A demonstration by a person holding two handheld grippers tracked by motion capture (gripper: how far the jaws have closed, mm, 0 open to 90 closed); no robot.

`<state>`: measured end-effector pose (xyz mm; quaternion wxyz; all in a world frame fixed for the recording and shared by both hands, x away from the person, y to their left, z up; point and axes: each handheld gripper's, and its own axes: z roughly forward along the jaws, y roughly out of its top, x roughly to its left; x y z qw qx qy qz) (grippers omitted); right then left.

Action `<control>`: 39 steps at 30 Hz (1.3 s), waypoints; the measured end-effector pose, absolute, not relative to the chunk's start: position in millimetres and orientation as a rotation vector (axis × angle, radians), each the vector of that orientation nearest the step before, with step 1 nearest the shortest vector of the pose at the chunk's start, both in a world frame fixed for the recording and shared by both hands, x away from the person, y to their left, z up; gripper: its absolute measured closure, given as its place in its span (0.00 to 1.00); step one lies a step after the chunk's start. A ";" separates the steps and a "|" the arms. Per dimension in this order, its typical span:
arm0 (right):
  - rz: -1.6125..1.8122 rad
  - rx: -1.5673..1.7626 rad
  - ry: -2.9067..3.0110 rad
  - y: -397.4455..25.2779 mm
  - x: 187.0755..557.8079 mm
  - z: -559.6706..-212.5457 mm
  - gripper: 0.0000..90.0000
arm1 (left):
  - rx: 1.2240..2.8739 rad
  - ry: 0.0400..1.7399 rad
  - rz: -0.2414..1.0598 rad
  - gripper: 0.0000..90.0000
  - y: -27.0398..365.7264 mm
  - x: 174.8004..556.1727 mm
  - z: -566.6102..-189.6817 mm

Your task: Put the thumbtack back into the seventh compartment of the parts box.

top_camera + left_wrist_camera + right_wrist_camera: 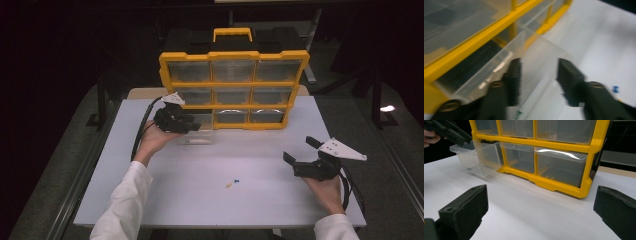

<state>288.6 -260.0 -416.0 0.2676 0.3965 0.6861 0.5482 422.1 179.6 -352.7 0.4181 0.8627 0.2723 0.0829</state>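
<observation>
Jaws of the left gripper [537, 75] gape around the clear drawer [499, 67] wall, gripping nothing firmly.
Right gripper [305, 152] rests wide apart, empty, palm-up low over the white tabletop [210, 165]; yellow organizer [232, 87] stands beyond, room dark.

Table: white rectangular top [210, 165], matte, on a dark metal frame.
Second surface: pale wood edge [142, 92] showing behind the white top at its far side.
Floor: grey, carpet-like [400, 145], visible on both sides of the table.
Frame posts: dark uprights [101, 100] standing left and right of the table.
Background: dark, nearly black; a light metal leg [314, 35] stands at the rear.
Light: from above, brightest on the table; a small bright patch [387, 108] on the floor at right.
</observation>
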 end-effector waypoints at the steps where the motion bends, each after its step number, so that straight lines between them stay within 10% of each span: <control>1: 1.480 1.071 1.850 -260.2 288.6 -416.0 0.00 | 2.164 0.681 0.207 0.46 178.0 419.3 -351.9; 6: 1.480 1.074 1.849 -260.5 288.3 -415.9 0.00 | 2.135 0.742 0.208 0.00 170.6 409.4 -350.7; 39: 1.453 1.063 1.861 -259.9 288.1 -416.2 0.00 | 2.035 0.649 0.136 0.00 142.8 342.6 -386.0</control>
